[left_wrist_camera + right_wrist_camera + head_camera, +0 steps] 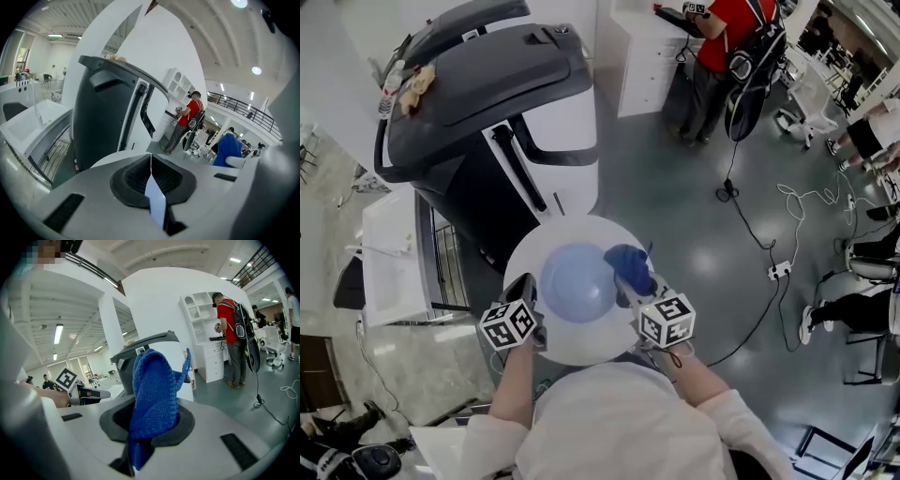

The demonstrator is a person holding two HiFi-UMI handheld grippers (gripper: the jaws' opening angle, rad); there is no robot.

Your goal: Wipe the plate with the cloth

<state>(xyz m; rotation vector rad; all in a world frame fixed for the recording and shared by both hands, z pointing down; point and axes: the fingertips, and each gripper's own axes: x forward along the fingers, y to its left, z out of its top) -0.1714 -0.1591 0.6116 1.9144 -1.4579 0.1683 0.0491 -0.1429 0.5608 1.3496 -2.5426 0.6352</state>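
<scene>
The left gripper (151, 158) has its jaws pressed together on the thin edge of the pale blue plate (156, 202), which shows edge-on between the pads in the left gripper view. From the head view the left gripper (528, 292) holds the plate (578, 281) by its left rim above the round white table (581, 352). The plate seems to be lifted clear of the tabletop, though from straight above that is hard to judge.

The right gripper (151, 425) pinches a dark blue knitted cloth (154, 390), which bunches up and stands above the jaws. In the head view the right gripper (633, 281) keeps the cloth (625, 260) at the plate's upper right edge.

Beyond the table stands a large grey and white machine (487, 103). A person in a red top (727, 37) stands at a white cabinet (647, 56).
</scene>
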